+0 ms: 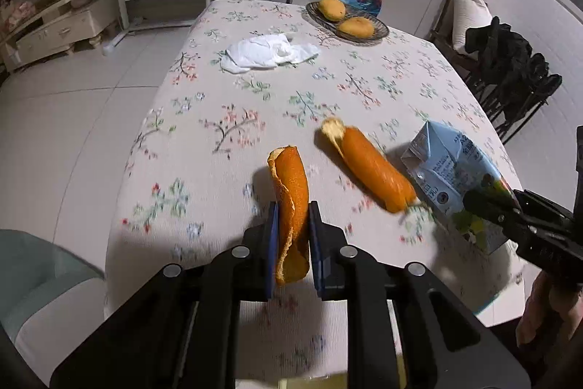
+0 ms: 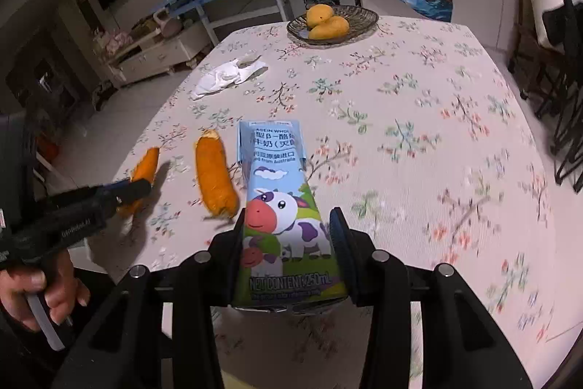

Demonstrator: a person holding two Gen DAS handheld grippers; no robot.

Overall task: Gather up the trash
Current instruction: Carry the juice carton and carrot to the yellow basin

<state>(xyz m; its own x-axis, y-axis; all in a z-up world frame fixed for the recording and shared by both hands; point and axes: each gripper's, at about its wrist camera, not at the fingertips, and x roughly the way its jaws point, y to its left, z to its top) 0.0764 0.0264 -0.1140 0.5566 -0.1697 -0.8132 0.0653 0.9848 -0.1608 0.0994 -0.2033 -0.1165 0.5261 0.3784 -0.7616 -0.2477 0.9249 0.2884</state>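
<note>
My left gripper (image 1: pixel 293 210) is shut on a curled orange peel (image 1: pixel 289 192) and holds it just above the flowered tablecloth (image 1: pixel 226 119). A second orange peel (image 1: pixel 371 166) lies on the cloth to its right. My right gripper (image 2: pixel 286 217) is shut on a blue milk carton (image 2: pixel 280 203) with a cow picture. The carton also shows in the left wrist view (image 1: pixel 455 177). The left gripper (image 2: pixel 135 188) with its peel (image 2: pixel 145 163) shows at the left of the right wrist view, beside the second peel (image 2: pixel 215 177). A crumpled white tissue (image 1: pixel 269 53) lies further back on the table.
A dark wicker plate (image 1: pixel 380 30) with two mangoes (image 1: pixel 331 8) stands at the far end of the table. The table's left edge drops to a tiled floor (image 1: pixel 73 104). A chair with dark clothes (image 1: pixel 510 61) stands to the right. A grey-green seat (image 1: pixel 36 265) is near left.
</note>
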